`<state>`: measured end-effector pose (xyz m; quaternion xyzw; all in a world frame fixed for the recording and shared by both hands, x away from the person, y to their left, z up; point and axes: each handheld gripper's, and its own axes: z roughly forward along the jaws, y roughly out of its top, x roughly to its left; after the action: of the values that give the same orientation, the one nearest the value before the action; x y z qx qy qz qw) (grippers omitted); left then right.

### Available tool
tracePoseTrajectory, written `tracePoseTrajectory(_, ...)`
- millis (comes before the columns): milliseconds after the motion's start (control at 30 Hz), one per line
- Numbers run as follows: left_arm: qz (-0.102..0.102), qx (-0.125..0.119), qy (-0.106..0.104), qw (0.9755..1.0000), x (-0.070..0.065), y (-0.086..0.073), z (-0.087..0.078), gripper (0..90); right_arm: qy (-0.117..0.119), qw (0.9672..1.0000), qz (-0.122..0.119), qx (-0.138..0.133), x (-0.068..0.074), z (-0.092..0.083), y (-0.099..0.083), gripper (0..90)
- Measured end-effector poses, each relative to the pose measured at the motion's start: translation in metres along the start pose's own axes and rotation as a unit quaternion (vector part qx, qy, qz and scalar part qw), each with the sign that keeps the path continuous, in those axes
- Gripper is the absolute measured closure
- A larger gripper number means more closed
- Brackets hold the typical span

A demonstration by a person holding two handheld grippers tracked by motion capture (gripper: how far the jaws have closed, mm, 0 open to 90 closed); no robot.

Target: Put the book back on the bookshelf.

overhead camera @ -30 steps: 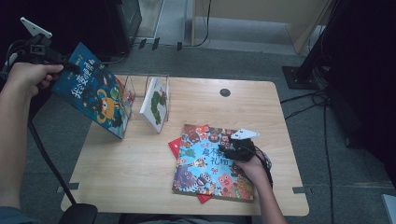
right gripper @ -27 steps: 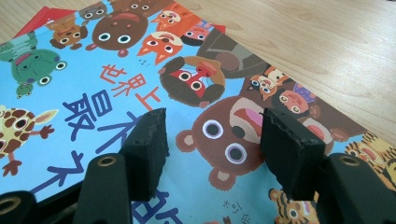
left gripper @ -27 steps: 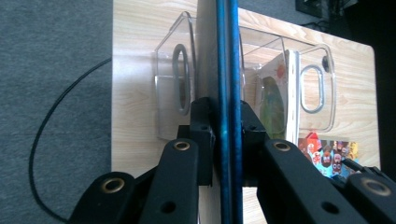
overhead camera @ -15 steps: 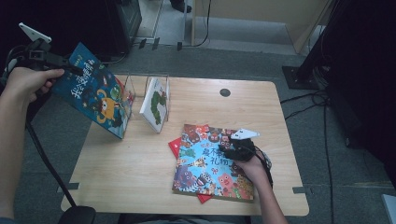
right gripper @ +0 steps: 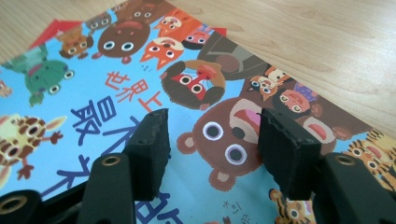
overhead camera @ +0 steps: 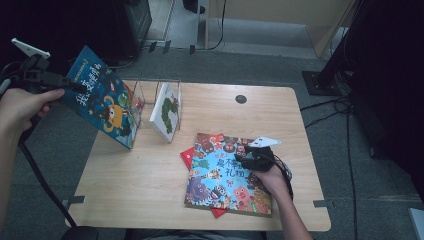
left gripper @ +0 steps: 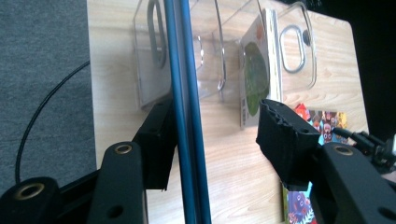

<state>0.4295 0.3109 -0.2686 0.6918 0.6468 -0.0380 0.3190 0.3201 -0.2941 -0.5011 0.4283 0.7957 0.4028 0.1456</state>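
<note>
A blue picture book [overhead camera: 102,102] stands tilted at the table's left edge, its lower corner on the wood beside a clear rack [overhead camera: 150,92]. My left gripper [overhead camera: 75,85] is at its upper left corner. Its jaws have just been opening, and in the left gripper view the book's thin edge [left gripper: 184,116] runs between them, close to the left jaw and well apart from the right; left gripper [left gripper: 217,121] open. A white book [overhead camera: 166,111] leans in the rack. My right gripper [overhead camera: 245,159] hovers open over a colourful animal book [overhead camera: 225,175], seen up close [right gripper: 93,107] between its jaws [right gripper: 212,144].
A red book [overhead camera: 187,156] pokes out from under the animal book. The rack's clear dividers [left gripper: 154,60] and the white book [left gripper: 257,70] stand just behind the blue one. A round black hole [overhead camera: 241,99] marks the far side of the table [overhead camera: 150,200]. Grey floor lies left of the table.
The left hand has drifted left and slightly down, and its jaws have opened off the blue book's corner. The right gripper has stayed over the animal book.
</note>
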Motion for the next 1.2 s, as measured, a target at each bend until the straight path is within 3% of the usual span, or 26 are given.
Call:
tracePoseTrajectory(233,0.007,-0.009,0.0,0.9999,-0.002,-0.027,-0.002,46.6,-0.006,0.9997,-0.01,-0.021,-0.006,-0.007,0.004,45.3)
tracePoseTrajectory(333,0.01,-0.009,0.007,0.9999,-0.003,-0.037,-0.002,46.4,-0.009,0.9998,-0.016,-0.007,-0.009,-0.008,0.006,45.2)
tracePoseTrajectory(400,0.01,-0.011,0.002,0.9999,-0.004,-0.045,-0.002,46.4,-0.007,0.9998,-0.016,-0.009,-0.011,-0.009,0.007,45.3)
tracePoseTrajectory(500,0.019,-0.011,0.012,0.9997,-0.007,-0.057,-0.002,46.1,-0.009,0.9998,-0.017,-0.011,-0.013,-0.009,0.009,45.2)
tracePoseTrajectory(800,0.038,-0.026,0.002,0.9989,-0.019,-0.09,0.002,45.4,-0.006,0.9996,-0.026,-0.009,-0.014,-0.005,0.012,46.4)
tracePoseTrajectory(967,0.055,-0.028,0.005,0.9981,-0.029,-0.103,0.01,45.0,-0.002,0.9997,-0.023,-0.009,-0.014,-0.004,0.011,48.0)
tracePoseTrajectory(1200,0.074,-0.022,-0.014,0.9969,-0.041,-0.114,0.035,44.5,-0.003,0.9998,-0.018,-0.008,-0.014,-0.007,0.009,49.0)
